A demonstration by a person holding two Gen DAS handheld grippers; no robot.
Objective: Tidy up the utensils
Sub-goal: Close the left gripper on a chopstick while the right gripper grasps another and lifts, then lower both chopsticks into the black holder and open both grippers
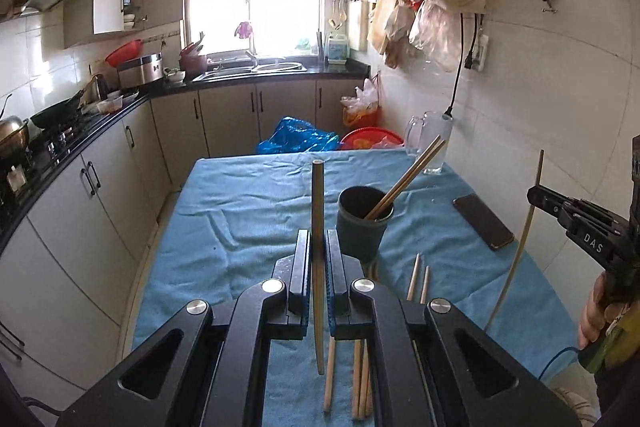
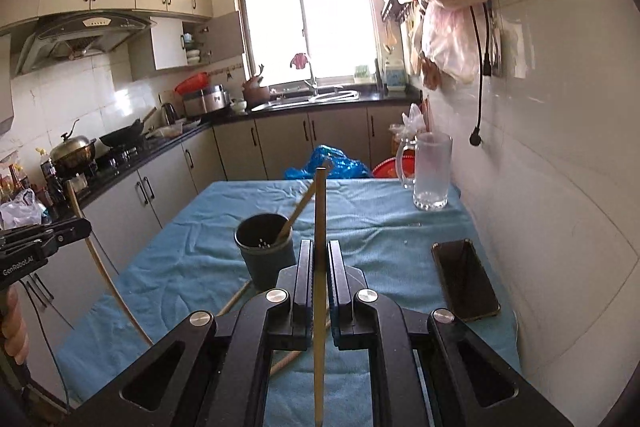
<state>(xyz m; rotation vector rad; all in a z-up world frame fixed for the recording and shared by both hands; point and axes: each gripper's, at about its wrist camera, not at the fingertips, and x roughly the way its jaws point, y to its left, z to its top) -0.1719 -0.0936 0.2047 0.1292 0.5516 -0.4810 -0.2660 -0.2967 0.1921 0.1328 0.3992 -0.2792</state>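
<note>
At bottom centre of each wrist view, the left gripper (image 1: pixel 319 255) and right gripper (image 2: pixel 320 267) each clamp one chopstick (image 1: pixel 318 219) upright. Loose chopsticks (image 1: pixel 360 379) lie on the table (image 1: pixel 240 195) below. Mid-frame beyond stands the cup (image 1: pixel 362 227), already holding two; next, each stick likely needs lowering into it.

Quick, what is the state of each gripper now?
Left gripper: closed on a chopstick, held upright.
Right gripper: closed on another chopstick, also upright.
</note>
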